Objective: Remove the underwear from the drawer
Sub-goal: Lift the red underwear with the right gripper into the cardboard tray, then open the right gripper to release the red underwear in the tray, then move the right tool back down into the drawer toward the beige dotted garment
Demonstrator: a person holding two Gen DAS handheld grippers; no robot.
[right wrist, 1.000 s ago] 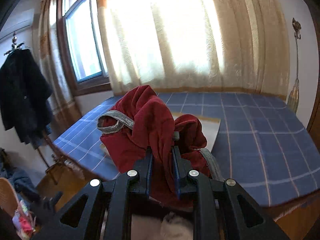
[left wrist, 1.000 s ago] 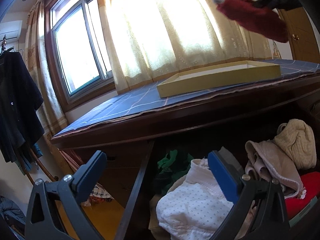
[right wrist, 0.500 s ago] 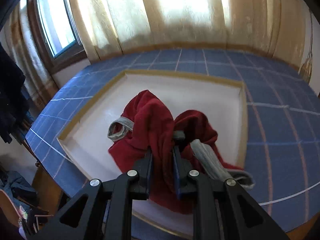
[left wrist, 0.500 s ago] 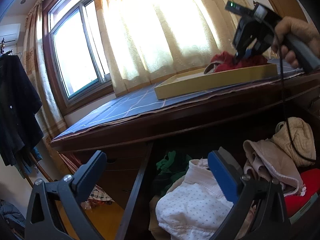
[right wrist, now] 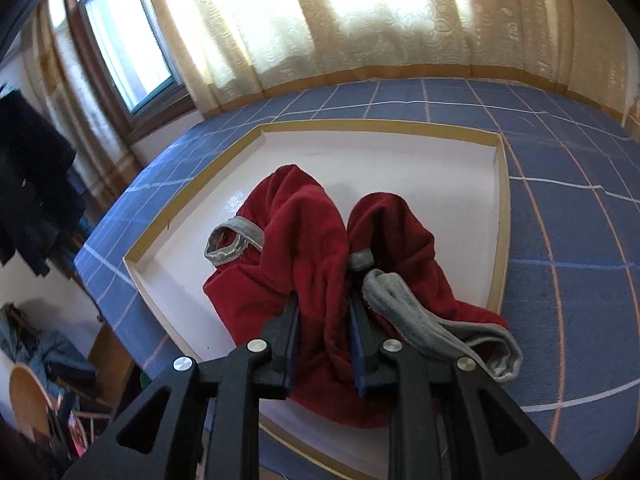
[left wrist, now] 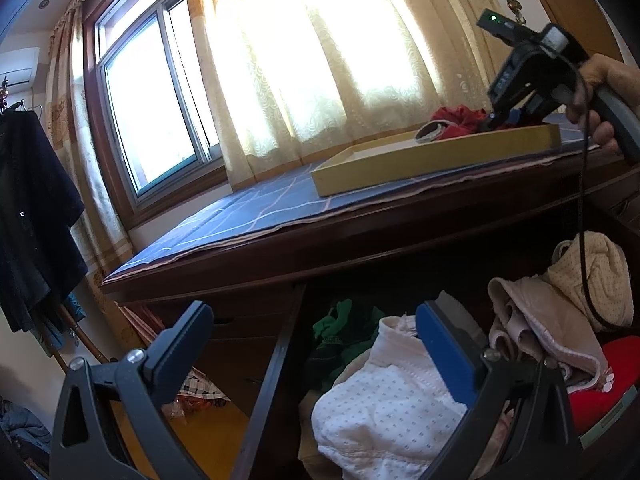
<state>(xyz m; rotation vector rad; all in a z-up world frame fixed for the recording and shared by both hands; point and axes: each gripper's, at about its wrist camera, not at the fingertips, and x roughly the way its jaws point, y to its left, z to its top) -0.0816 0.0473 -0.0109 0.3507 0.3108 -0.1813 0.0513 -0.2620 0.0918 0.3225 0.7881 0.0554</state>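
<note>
The right hand-held gripper (right wrist: 324, 320) is setting the red underwear (right wrist: 316, 240) in the tray (right wrist: 498, 216) on the counter (right wrist: 580, 220), jaws just easing apart with cloth between; next, full release. The left hand-held gripper (left wrist: 316, 336) is gaping empty over the drawer (left wrist: 276, 364).

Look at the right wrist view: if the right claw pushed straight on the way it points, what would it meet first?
Probably the white floor of the shallow yellow-rimmed tray, just beyond the red underwear with grey waistband bunched between the right claw fingers. Depth is hard to judge.
</note>
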